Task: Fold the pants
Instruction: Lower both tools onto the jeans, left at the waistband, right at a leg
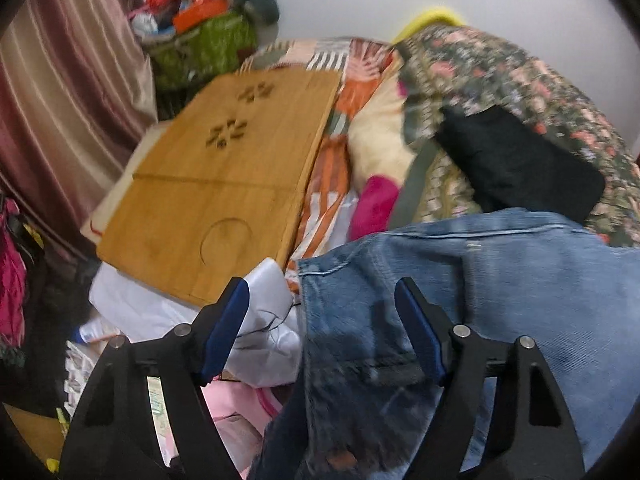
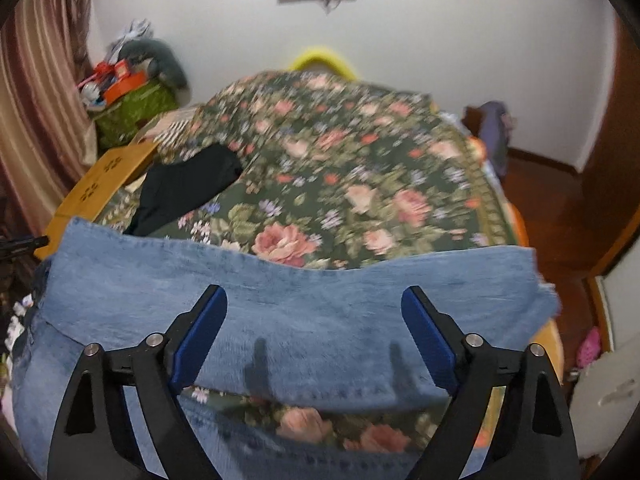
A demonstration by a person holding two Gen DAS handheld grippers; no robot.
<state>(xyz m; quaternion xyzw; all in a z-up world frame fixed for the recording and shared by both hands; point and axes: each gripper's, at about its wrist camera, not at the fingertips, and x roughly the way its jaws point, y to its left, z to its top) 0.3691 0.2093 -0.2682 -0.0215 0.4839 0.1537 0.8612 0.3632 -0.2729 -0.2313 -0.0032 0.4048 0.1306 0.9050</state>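
Blue denim pants (image 2: 304,300) lie on a floral bedspread (image 2: 340,168), one leg folded across sideways. They also show in the left wrist view (image 1: 480,292), with the waist end near me. My left gripper (image 1: 322,304) is open over the pants' left edge, holding nothing. My right gripper (image 2: 314,312) is open just above the folded leg, empty; its fingers' shadows fall on the denim.
A wooden lap tray (image 1: 224,176) lies left of the pants. A black folded garment (image 1: 516,164) sits on the bedspread beyond them. White and pink cloth (image 1: 264,344) lies under the left gripper. A green box of clutter (image 1: 204,44) and curtain (image 1: 64,92) stand at far left.
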